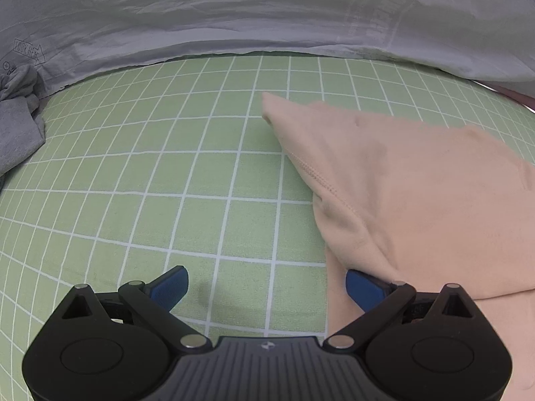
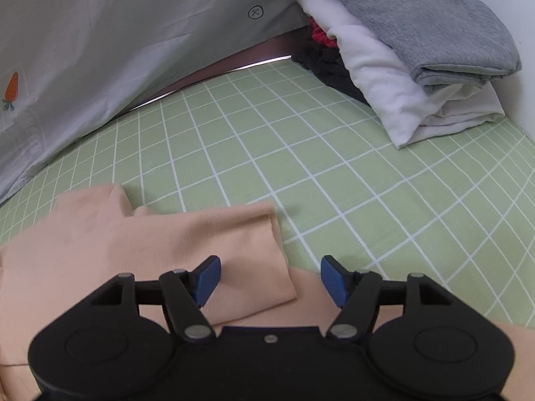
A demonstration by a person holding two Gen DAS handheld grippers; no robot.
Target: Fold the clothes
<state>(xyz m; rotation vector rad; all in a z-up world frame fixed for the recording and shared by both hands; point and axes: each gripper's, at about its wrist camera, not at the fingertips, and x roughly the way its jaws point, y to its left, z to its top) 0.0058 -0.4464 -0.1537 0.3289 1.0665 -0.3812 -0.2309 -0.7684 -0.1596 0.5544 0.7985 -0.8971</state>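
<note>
Beyond peach garment (image 2: 140,244): open sheet (image 2: 301,153).

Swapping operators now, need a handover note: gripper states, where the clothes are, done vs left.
Left hand-held gripper: open, empty, over the green checked bedsheet at the left edge of the peach knit garment.
Right hand-held gripper: open, empty, above the garment's folded-in flap.
Done: garment looks partly folded; stack of folded clothes, grey cloth on top, sits at the far right.
Left: finish folding the peach garment; crumpled grey cloth at far left looks unfolded.
</note>
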